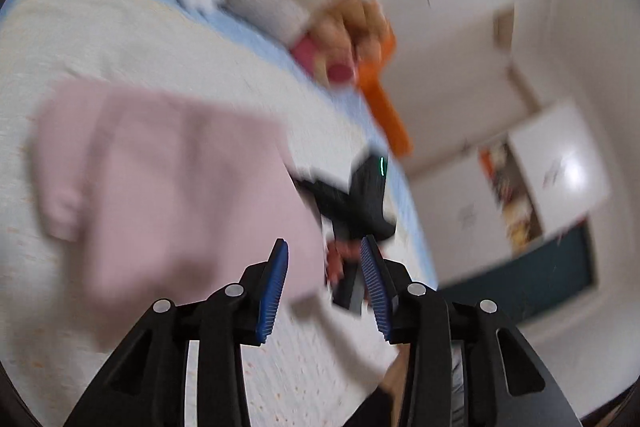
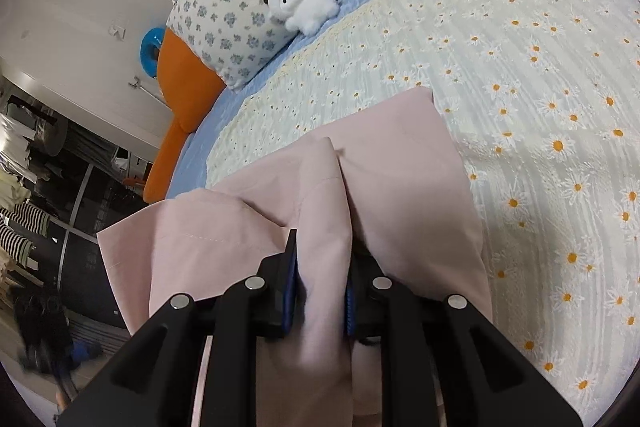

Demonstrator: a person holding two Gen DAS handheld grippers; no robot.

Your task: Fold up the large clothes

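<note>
1. While the pink cloth (image 2: 404, 163) lies on the daisy bedspread (image 2: 540, 67), the right claw (image 2: 322, 291) pinches a thick fold of it between its blue pads.
2. The left claw (image 1: 324, 287) is wide apart and holds nothing.
3. The left view is blurry; it shows the pink cloth (image 1: 172, 179) spread on the bed, with the right claw's black body just beside its edge.
4. A white plush toy (image 2: 302, 3) sits against the flowered pillow (image 2: 228, 23).
5. An orange cushion (image 2: 180, 107) lies beside the pillow.
</note>
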